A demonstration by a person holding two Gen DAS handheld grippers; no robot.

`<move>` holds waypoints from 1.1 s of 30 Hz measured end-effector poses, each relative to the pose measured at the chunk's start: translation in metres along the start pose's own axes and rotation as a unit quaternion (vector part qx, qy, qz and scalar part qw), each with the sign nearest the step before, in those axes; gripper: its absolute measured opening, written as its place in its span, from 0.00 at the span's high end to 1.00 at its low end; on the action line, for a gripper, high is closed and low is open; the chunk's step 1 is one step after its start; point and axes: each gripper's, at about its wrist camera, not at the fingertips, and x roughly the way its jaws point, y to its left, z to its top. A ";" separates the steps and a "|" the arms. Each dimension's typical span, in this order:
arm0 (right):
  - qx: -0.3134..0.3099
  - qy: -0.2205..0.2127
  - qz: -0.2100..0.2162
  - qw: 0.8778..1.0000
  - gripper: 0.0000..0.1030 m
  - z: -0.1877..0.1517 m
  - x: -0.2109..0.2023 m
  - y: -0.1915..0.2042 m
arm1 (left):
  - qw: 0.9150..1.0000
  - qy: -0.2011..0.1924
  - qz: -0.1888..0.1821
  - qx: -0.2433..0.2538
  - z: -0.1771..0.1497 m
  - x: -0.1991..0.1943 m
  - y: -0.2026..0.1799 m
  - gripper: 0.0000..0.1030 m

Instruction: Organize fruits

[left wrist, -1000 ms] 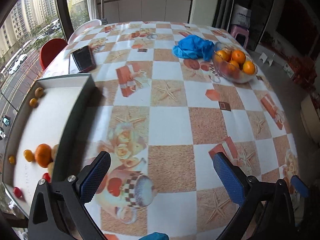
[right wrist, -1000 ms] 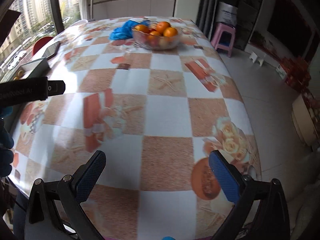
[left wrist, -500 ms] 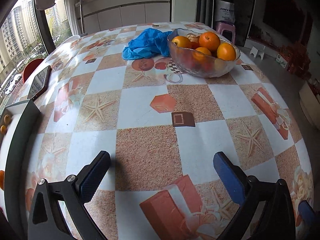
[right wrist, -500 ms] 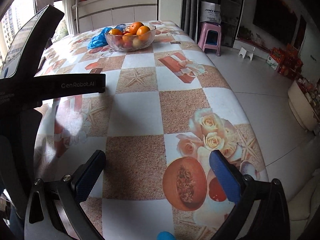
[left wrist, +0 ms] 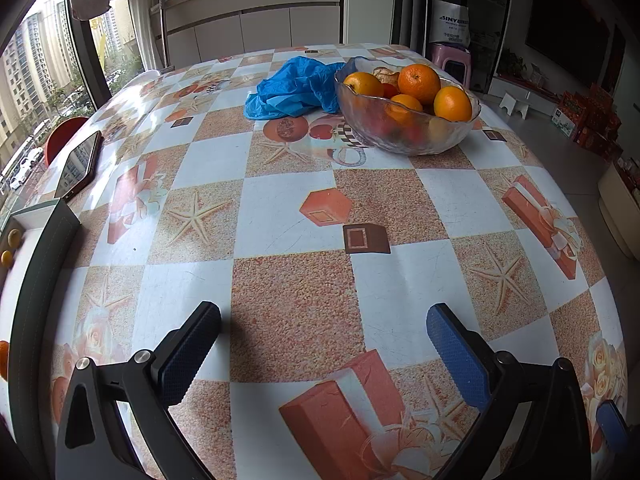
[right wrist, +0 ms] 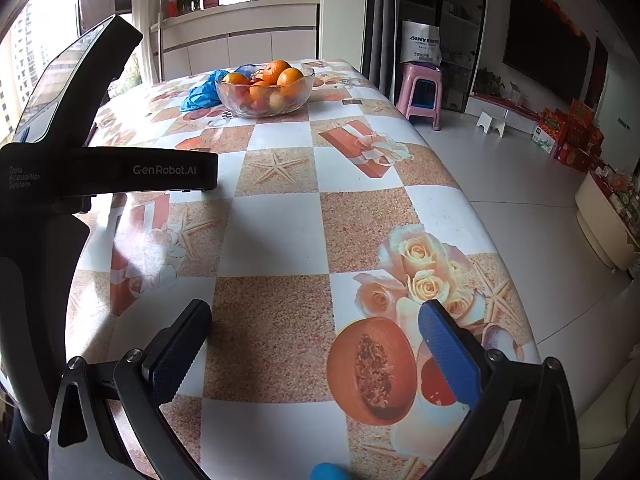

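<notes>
A glass bowl (left wrist: pixel 404 136) holding several oranges (left wrist: pixel 419 77) and other fruit stands at the far side of the table; it also shows in the right wrist view (right wrist: pixel 264 98). A white tray (left wrist: pixel 24 280) with small fruits lies at the left edge. My left gripper (left wrist: pixel 324 344) is open and empty, low over the table, well short of the bowl. My right gripper (right wrist: pixel 314 340) is open and empty near the table's front right edge. The left gripper's black body (right wrist: pixel 100 172) shows at left in the right wrist view.
A blue plastic bag (left wrist: pixel 292 88) lies against the bowl's left side. A phone (left wrist: pixel 80 164) lies near the table's left edge, beyond the tray. A pink stool (right wrist: pixel 422 94) stands on the floor past the table's right edge.
My left gripper has swung right, away from the tray, and now faces the bowl from closer. My right gripper has turned right and moved toward the table's right edge. Both stayed open.
</notes>
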 end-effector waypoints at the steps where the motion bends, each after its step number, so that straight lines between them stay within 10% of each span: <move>1: 0.000 0.000 0.000 1.000 0.00 0.000 0.000 0.000 | 1.000 0.000 0.000 0.000 0.000 0.000 0.000 0.00; 33: 0.000 0.014 -0.005 1.000 0.00 0.008 0.007 0.008 | 1.000 0.001 -0.001 0.000 0.000 0.000 0.000 0.00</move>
